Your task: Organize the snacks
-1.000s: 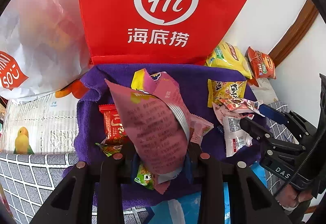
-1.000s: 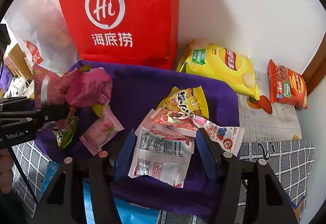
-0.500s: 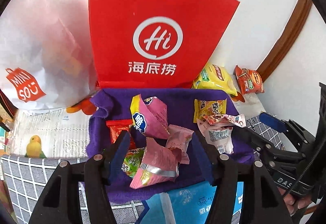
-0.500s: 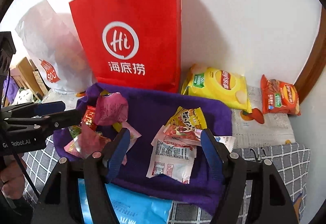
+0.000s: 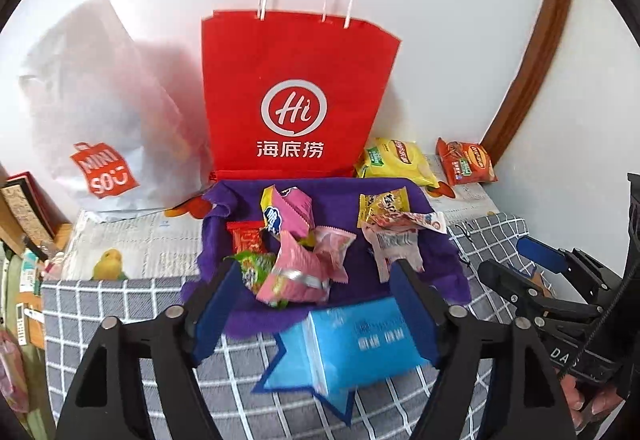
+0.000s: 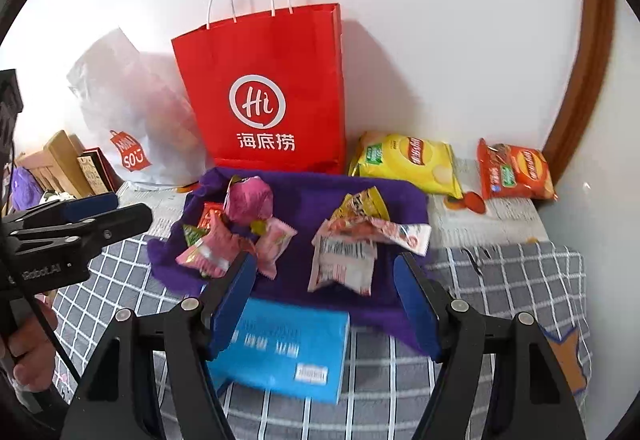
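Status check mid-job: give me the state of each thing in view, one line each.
left gripper: open, nothing between its jaws, which have just been opening
right gripper: open, empty
red paper bag: upright against the wall
purple towel: spread flat, snacks in two piles on it
pink snack packet: lying crumpled on the left pile
yellow chip bag: sealed, lying off the towel
orange chip bag: sealed, lying near the wall
blue pack: lying flat
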### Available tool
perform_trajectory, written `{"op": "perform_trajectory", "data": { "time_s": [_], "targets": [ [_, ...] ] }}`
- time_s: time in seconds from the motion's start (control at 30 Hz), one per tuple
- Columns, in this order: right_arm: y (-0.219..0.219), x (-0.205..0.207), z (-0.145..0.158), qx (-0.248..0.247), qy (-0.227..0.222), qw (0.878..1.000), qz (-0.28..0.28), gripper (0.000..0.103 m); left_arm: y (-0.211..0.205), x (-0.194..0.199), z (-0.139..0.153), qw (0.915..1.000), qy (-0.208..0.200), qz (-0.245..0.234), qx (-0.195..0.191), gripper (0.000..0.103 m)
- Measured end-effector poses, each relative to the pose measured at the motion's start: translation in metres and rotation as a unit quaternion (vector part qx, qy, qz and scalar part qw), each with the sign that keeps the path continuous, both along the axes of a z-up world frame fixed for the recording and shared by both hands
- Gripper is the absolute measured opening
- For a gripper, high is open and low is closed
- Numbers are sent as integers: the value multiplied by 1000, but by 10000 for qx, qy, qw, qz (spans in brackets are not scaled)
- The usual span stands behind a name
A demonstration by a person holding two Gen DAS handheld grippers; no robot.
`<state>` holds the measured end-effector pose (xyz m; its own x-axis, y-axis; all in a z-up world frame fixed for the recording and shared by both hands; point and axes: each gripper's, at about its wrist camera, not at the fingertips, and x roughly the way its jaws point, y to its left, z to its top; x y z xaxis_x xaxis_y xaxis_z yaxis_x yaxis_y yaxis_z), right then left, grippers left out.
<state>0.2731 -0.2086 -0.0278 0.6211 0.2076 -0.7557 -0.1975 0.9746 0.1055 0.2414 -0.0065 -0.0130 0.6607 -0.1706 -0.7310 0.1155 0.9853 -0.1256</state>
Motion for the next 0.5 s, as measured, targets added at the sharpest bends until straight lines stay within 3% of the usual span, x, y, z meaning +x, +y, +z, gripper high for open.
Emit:
{"op": "perform_trajectory", "data": {
  "time_s": [0.13, 0.2, 0.33, 0.5],
  "targets": [
    [-6, -27, 4, 8, 39, 9999, -153, 72, -3, -31, 8, 9998, -171, 51, 83, 83],
    [-7, -42, 6, -58, 20, 9997, -228, 83, -4, -45, 9, 9997, -217, 103, 109, 84],
    [-10, -77, 14, -90, -208, 9992, -317, 92, -7, -75, 9, 9994, -294, 166, 110, 85],
    [-19, -111, 20, 3, -228, 9985, -495, 99, -12, -118, 12, 9980, -549, 280, 164, 94]
  ]
}}
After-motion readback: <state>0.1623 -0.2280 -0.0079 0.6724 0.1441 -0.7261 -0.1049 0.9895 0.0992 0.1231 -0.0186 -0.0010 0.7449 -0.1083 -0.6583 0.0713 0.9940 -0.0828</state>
